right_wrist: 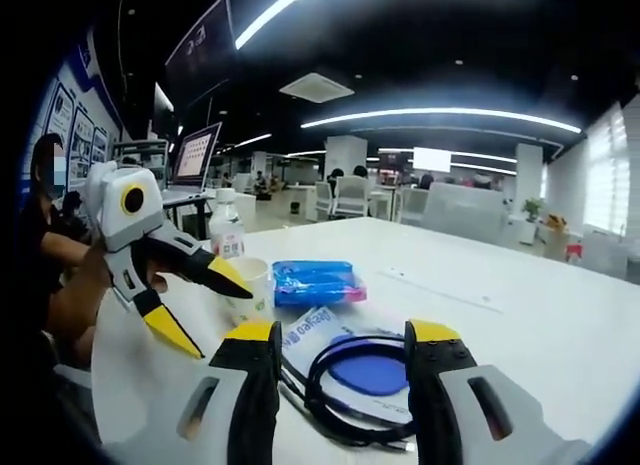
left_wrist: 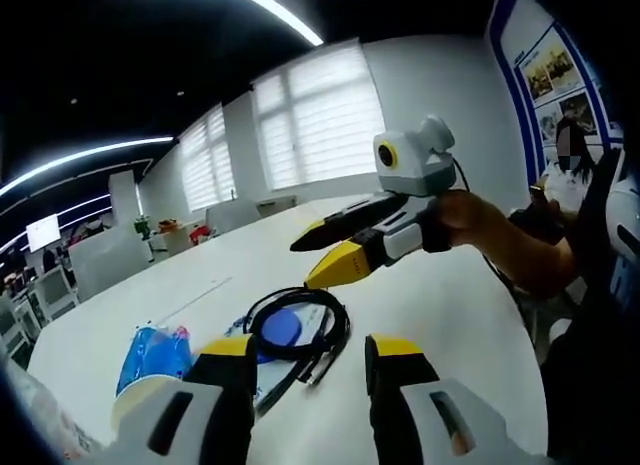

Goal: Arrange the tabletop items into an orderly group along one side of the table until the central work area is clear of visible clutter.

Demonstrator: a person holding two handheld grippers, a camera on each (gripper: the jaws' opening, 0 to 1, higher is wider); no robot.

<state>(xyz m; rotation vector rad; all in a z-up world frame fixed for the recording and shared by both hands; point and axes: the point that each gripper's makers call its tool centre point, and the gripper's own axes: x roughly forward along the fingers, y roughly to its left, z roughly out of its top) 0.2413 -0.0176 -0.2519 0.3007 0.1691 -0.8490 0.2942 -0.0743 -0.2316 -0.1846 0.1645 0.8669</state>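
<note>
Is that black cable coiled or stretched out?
Coiled: the cable lies in a loose loop on the table, over a blue-printed packet.

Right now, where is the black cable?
The coiled black cable lies on the white table, on a packet with a blue circle, between the right gripper's open jaws.

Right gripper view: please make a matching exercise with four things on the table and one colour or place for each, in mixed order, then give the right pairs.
Things:
1. coiled cable
2. wipes pack
3. paper cup
4. bottle

Descriptions:
A. white, beside the tip of the left gripper
B. black, between the open jaws of the right gripper
C. blue, lying flat behind the cable
D. upright, farthest back, near the table edge

Pairs: 1-B, 2-C, 3-A, 4-D
</note>
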